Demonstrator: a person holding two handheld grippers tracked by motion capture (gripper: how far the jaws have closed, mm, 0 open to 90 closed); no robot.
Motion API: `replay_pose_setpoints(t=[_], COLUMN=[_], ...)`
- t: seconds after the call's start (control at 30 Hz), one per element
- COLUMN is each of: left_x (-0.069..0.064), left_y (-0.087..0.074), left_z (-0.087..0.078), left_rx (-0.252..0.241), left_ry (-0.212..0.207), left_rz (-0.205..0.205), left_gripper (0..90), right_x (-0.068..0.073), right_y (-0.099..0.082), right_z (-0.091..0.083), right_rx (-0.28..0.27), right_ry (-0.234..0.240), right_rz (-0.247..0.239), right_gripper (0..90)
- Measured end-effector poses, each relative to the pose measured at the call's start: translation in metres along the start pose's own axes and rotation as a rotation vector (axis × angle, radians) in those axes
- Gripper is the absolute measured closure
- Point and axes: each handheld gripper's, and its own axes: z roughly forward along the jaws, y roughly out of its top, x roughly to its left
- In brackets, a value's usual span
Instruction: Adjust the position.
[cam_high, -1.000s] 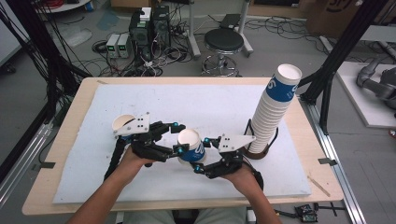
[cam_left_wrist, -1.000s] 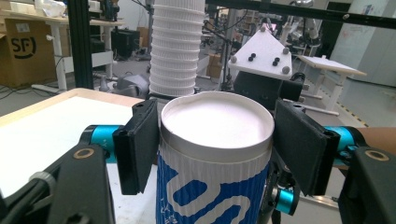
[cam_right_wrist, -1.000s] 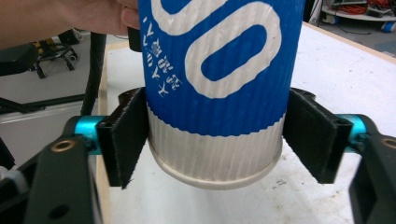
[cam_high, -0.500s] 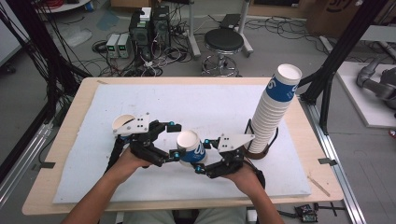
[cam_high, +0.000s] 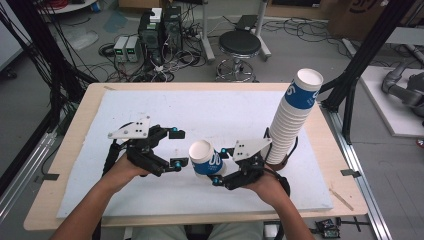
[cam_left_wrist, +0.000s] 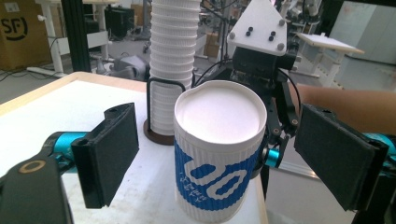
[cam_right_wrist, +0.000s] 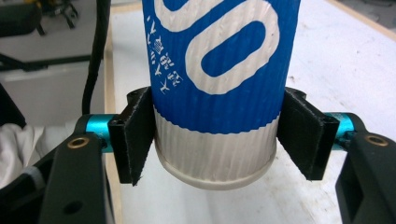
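A blue-and-white ribbed paper cup (cam_high: 205, 158) hangs tilted over the white board, its mouth toward my left gripper (cam_high: 173, 148). My right gripper (cam_high: 219, 167) is shut on the cup's base; its jaws have just been closing. In the right gripper view both pads (cam_right_wrist: 135, 140) press the white bottom band of the cup (cam_right_wrist: 219, 84). My left gripper's jaws have just opened. In the left gripper view the cup (cam_left_wrist: 219, 154) sits between the spread pads (cam_left_wrist: 112, 151) without touching either.
A tall stack of the same cups (cam_high: 296, 112) stands in a black wire holder (cam_high: 278, 161) at the board's right side, close behind my right hand. The white board (cam_high: 225, 110) lies on a wooden table (cam_high: 345, 150). Cables, a stool and equipment stand beyond the far edge.
My left gripper's jaws have spread apart and let go of the cup. The right gripper's jaws have drawn in on the cup's base. Both hands and the cup stay where they were.
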Motion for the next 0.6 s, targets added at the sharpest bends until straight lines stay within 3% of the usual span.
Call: replay_pose_setpoints(t=[0.1, 0.23, 0.37, 0.53, 0.6], left_x=[0.001, 0.000, 0.000, 0.000, 0.000], left_y=[0.002, 0.004, 0.004, 0.004, 0.004], left_z=[-0.003, -0.005, -0.005, -0.001, 0.003], left_rx=[0.016, 0.037, 0.059, 0.112, 0.152], left_ry=[0.002, -0.003, -0.011, -0.031, -0.032], left_rz=[0.005, 0.004, 0.003, 0.004, 0.014], left_gripper=[13.8, 13.8, 13.8, 13.8, 13.8], right_x=[-0.001, -0.001, -0.001, -0.001, -0.002], right_y=[0.005, 0.011, 0.017, 0.023, 0.029], right_z=[0.000, 0.000, 0.003, 0.006, 0.007], right_rx=[0.036, 0.089, 0.134, 0.167, 0.210], right_ry=[0.000, 0.013, 0.018, 0.029, 0.019], right_rz=[-0.033, -0.028, -0.058, -0.080, -0.105], right_gripper=[32.3, 32.5, 33.2, 33.7, 33.8])
